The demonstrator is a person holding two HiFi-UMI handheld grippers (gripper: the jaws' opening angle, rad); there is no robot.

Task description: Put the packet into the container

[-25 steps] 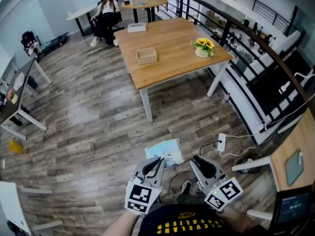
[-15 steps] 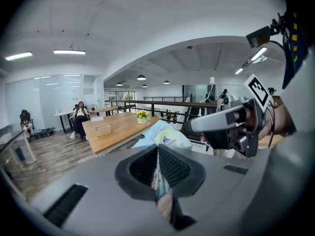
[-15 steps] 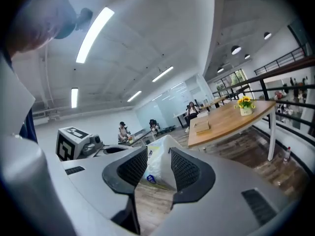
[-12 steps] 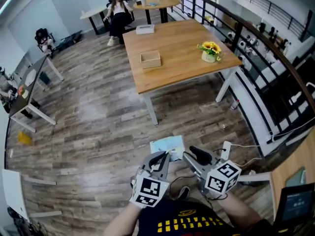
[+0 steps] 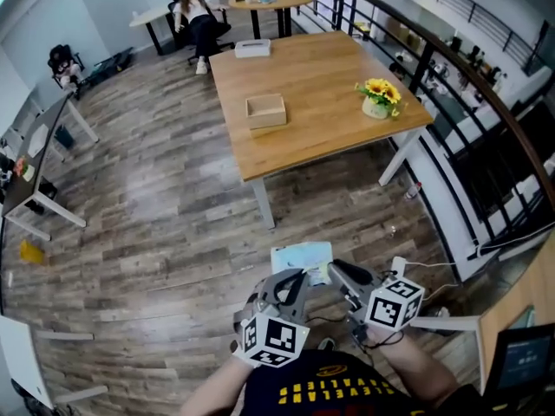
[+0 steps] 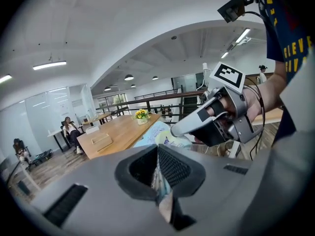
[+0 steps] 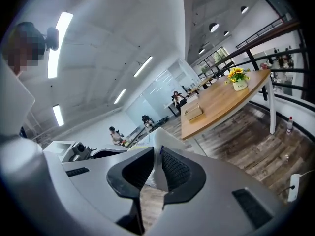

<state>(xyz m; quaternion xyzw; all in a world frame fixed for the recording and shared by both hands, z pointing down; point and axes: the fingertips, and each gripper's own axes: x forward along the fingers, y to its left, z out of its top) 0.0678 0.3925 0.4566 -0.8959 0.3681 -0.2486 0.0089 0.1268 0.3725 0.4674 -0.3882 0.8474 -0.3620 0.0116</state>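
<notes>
the packet, flat and pale blue-white, hangs in the air over the wood floor, short of the table on its near side, well apart from it. the left claw is clamped tight on the packet's near edge, and a thin strip of the wrapper is pinched between its ribbed pads. the right claw sits at the packet's right edge with the white sheet running up between its pads. its jaws have just been closing and stand narrowly apart. floor still shows through the gap below the sheet, so the pads are not pressing yet.

on the table, towards its left side, stands the container, a shallow open wooden box with nothing showing inside. a pot of yellow flowers stands near the table's right edge, and a white box lies at its far edge. beyond the table's far left corner a person sits in a chair.

a second ago only the left claw had the packet, and the right claw stood clear of it to the right. half a second ago the right claw had drawn up beside the packet's edge, and now the sheet is inside its jaws.
</notes>
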